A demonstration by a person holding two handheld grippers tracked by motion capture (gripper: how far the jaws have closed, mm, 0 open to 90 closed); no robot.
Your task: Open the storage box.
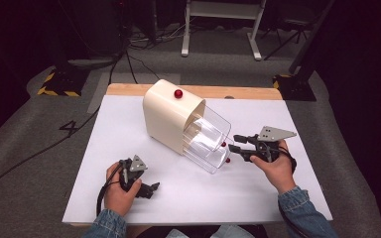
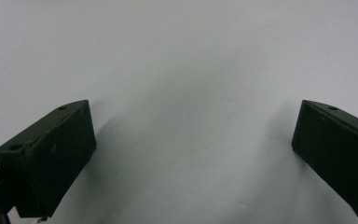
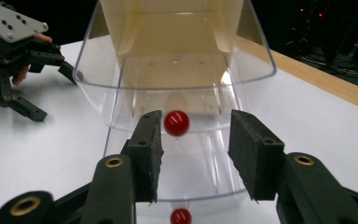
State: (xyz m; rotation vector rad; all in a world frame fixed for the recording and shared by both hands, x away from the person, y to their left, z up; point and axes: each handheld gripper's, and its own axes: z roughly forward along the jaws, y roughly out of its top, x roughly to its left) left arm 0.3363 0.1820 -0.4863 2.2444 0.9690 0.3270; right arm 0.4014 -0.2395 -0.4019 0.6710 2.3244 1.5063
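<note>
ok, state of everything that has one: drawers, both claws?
upper clear drawer: pulled out of the cream cabinet
lower clear drawer: pulled out
upper red knob: between the right claw's pads, not pinched
right claw: open
left claw: open, nothing between, over the white table

Cream drawer cabinet (image 1: 166, 116) lies tipped at table (image 1: 119, 139) centre w/ two clear plastic drawers (image 1: 209, 138) sticking out toward 4 o'clock. Right gripper (image 1: 234, 144) just beside drawer fronts at 3 o'clock, small red knob (image 3: 176, 122) betw. its parted jaws. Left gripper (image 1: 154, 188) at 7 o'clock, well apart.
</note>
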